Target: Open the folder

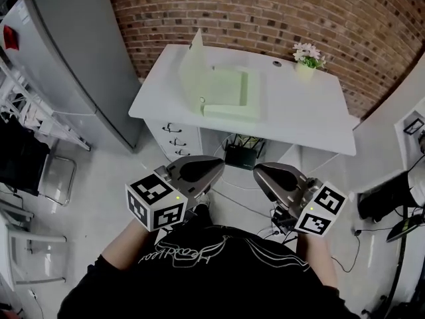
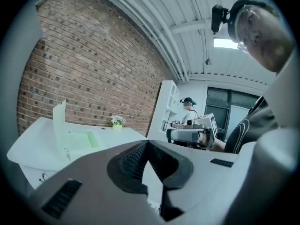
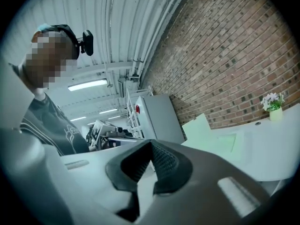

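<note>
The folder (image 1: 229, 93) lies on the white desk (image 1: 302, 115), a little left of its middle, pale green. Its cover (image 1: 191, 64) stands nearly upright along the left edge, so it looks already open. The hinge edge runs from the desk's front to the brick wall, away from the person.

Both tongs hang close to the person's chest, well apart from the desk, with bare floor between. The folder is straight ahead of them and lower. The left tongs (image 1: 202, 169) line up roughly with the raised cover, while the right tongs (image 1: 275, 178) sit off to the flat side. So the left hand seems the nearer one for laying the cover fully back.

In their own views the left tongs (image 2: 147, 144) and the right tongs (image 3: 151, 144) are both closed, tips together, with nothing between them.

As for writing, the dark shirt (image 1: 199, 258) carries a looping script I cannot read. The marker cubes show only black-and-white squares. A small flower pot (image 1: 307, 60) stands at the desk's far right corner, unlabelled.
</note>
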Demonstrator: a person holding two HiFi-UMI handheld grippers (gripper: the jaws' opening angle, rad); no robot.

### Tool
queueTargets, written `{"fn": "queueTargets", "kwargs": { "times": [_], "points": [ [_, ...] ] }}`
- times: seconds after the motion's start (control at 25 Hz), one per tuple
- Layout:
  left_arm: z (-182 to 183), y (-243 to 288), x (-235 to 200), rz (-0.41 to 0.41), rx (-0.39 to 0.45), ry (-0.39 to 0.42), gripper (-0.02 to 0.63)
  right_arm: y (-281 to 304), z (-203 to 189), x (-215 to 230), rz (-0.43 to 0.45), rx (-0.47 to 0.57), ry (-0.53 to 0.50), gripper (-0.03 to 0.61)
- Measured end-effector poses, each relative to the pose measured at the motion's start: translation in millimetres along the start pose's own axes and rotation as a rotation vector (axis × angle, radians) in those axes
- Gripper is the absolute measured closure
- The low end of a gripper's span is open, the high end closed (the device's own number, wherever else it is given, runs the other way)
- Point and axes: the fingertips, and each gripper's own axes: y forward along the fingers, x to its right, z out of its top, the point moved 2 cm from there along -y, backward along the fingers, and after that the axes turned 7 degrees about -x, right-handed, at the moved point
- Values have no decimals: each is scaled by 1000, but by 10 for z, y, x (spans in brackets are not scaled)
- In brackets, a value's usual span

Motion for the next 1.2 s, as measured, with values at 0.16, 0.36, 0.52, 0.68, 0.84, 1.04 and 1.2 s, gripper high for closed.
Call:
{"fn": "queueTargets", "kwargs": {
  "times": [0.16,0.36,0.52,0.68,0.84,1.04,1.2],
  "points": [
    [-9,-11,177,-29,5,-12,611,-123,-36,-121,24,14,20,578],
    [65,-22,370,-78,29,-29,611,-237,-39,-226,29,32,19,577],
    [88,19,466,-83,22,-13,611,-309,-22,-280,40,47,11,577],
    [111,16,535,-90,17,0,611,-333,7,-325,49,58,7,577],
    [117,0,558,-90,16,1,611,-343,27,-360,60,73,8,577],
    [139,-42,574,-79,18,9,611,-342,72,-395,61,78,-2,577],
    [141,-76,559,-82,37,-13,611,-335,67,-401,54,80,-6,577]
  ]
}}
